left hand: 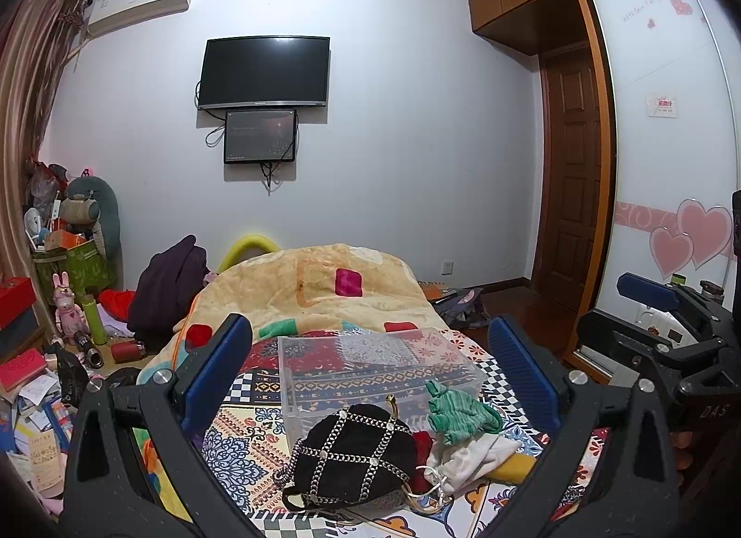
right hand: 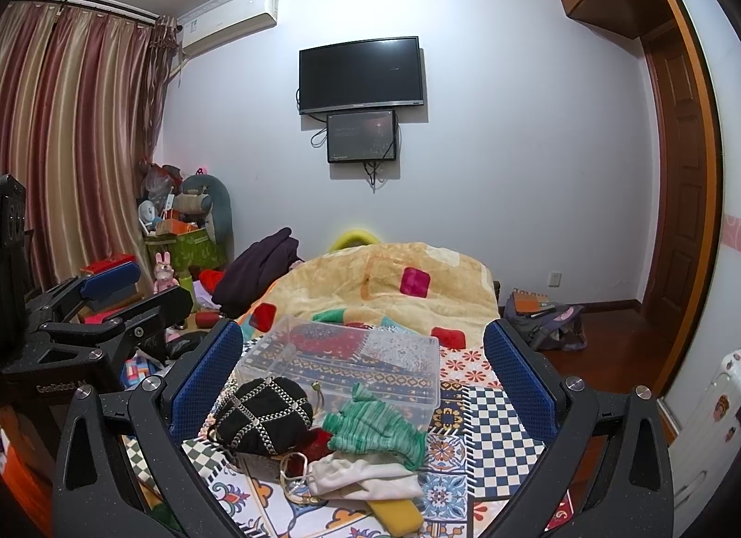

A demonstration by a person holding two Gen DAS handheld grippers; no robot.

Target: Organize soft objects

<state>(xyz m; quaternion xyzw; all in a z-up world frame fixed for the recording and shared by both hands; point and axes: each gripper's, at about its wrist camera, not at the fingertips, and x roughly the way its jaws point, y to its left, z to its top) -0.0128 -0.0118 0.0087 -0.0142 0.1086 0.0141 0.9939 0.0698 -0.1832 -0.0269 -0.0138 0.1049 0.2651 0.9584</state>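
A pile of soft things lies on the patterned bedspread: a black bag with silver chain lattice (left hand: 354,461) (right hand: 264,417), a green striped cloth (left hand: 458,410) (right hand: 375,427), a white cloth (left hand: 467,452) (right hand: 366,475), a red piece (right hand: 317,441) and a yellow piece (right hand: 398,515). A clear plastic box (left hand: 375,369) (right hand: 342,359) stands just behind them, empty. My left gripper (left hand: 377,369) is open above the pile. My right gripper (right hand: 366,373) is open above the pile too. Each gripper shows at the edge of the other's view.
A yellow blanket (left hand: 319,288) covers the bed's far half. A dark garment (left hand: 166,288) lies at the bed's left. Boxes, toys and papers (left hand: 60,306) crowd the floor at left. A bag (right hand: 542,315) lies on the floor by the wooden door (right hand: 681,195).
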